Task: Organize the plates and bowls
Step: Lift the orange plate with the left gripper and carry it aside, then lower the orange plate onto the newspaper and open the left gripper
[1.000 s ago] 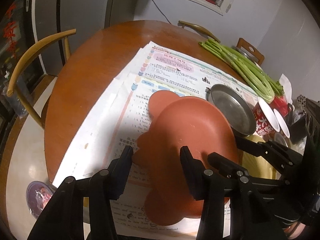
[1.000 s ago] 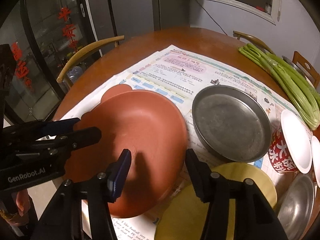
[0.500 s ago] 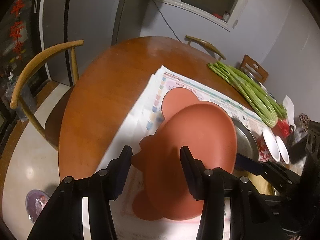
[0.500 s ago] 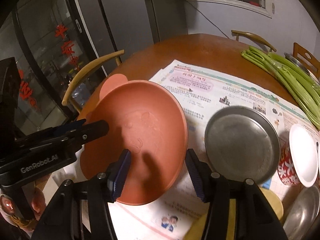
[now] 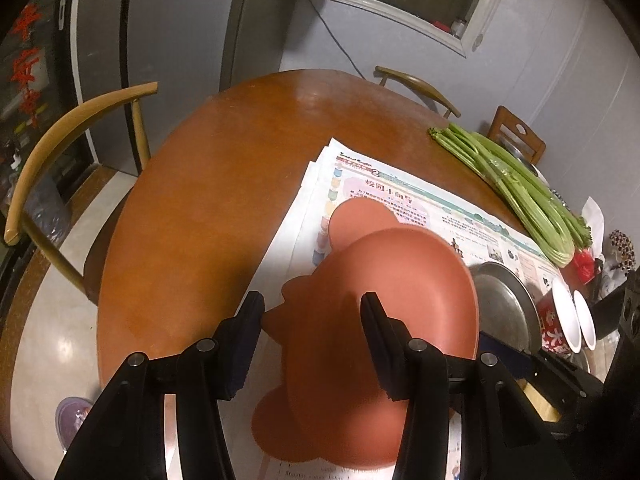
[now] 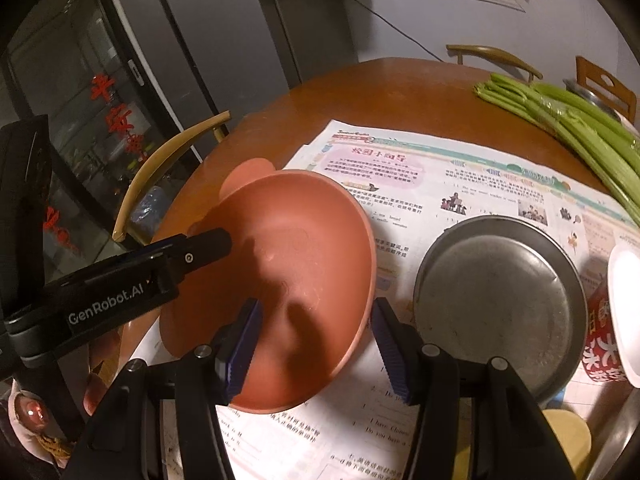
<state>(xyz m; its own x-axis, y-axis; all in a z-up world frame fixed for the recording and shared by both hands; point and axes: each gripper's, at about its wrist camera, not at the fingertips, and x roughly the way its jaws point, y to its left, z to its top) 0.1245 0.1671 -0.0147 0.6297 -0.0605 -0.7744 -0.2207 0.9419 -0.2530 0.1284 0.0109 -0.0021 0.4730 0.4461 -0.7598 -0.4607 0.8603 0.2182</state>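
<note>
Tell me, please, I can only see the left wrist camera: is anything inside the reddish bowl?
Observer: No. The right wrist view looks into the bowl, and it is empty.
Operator: Where does my left gripper touch it?
Observer: One of the left gripper fingers reaches over the rim into the bowl.
Operator: And the right gripper?
Observer: The right gripper fingers stand apart, with the bowl's near rim between them.
</note>
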